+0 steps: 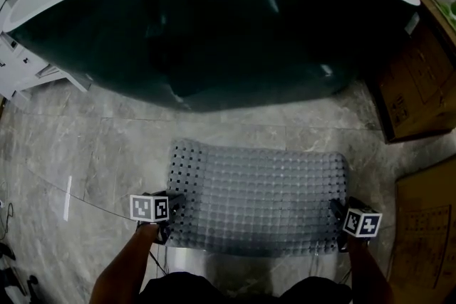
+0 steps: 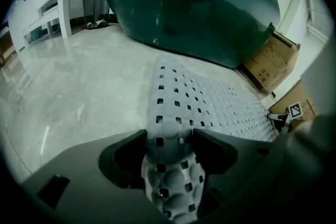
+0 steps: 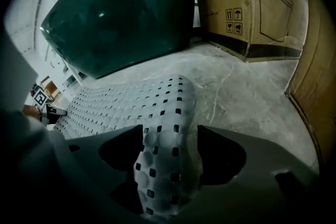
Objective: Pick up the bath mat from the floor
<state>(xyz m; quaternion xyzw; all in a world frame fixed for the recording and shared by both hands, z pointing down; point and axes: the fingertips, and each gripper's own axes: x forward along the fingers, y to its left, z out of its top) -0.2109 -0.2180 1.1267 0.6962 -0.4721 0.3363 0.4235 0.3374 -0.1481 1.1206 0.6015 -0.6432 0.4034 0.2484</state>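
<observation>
The grey bath mat (image 1: 260,189), dotted with holes and bumps, lies spread on the marble floor in front of the tub. Its two near corners are raised and bunched. My left gripper (image 1: 174,213) is at the near left corner. In the left gripper view a rolled fold of the mat (image 2: 169,165) fills the gap between the wide-spread jaws of that gripper (image 2: 169,136). My right gripper (image 1: 336,221) is at the near right corner. There a fold of the mat (image 3: 168,165) lies between the open jaws of the gripper (image 3: 170,136), with a thin gap at the right jaw.
A dark green bathtub (image 1: 214,25) with a white rim stands just beyond the mat. Cardboard boxes (image 1: 420,89) stand at the right, another (image 1: 427,224) nearer. White furniture (image 1: 21,60) is at the far left, and a wire bin (image 2: 95,8) stands beside it.
</observation>
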